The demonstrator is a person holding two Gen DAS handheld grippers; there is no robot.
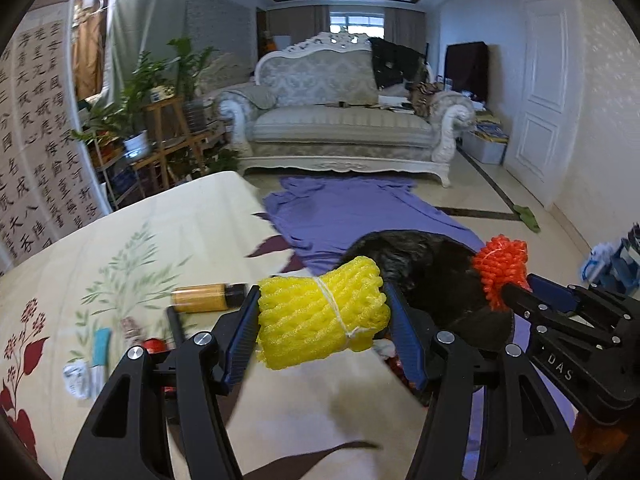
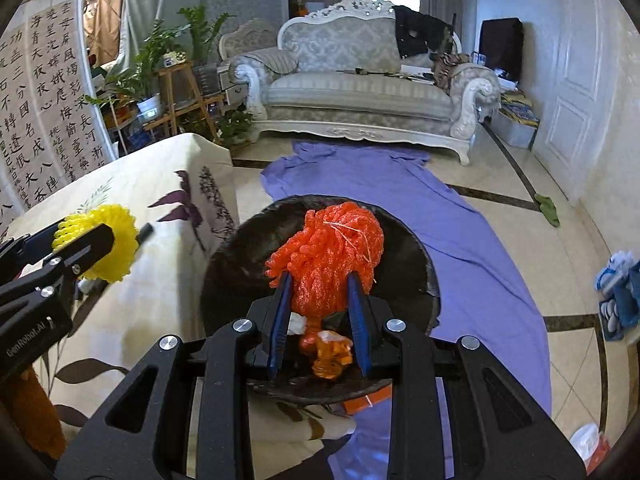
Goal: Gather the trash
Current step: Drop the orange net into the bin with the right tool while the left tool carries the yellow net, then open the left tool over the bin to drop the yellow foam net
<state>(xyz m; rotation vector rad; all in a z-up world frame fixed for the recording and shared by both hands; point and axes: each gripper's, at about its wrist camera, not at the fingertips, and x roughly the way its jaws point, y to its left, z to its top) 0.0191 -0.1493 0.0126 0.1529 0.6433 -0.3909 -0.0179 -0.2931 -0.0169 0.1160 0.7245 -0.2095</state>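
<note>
The left gripper (image 1: 322, 322) clamps a yellow foam net (image 1: 322, 316) between half-closed fingers above the table (image 1: 120, 248), while the right gripper (image 2: 320, 300) pinches an orange foam net (image 2: 328, 252) over the black bin (image 2: 404, 248) just beside it.

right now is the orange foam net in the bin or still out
Out: the orange foam net is clamped in the right gripper, held above the black bin.

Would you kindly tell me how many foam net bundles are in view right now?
2. The yellow foam net bundle is gripped in the left hand-held gripper; the orange foam net bundle is gripped in the right hand-held gripper, above the black bin.
</note>
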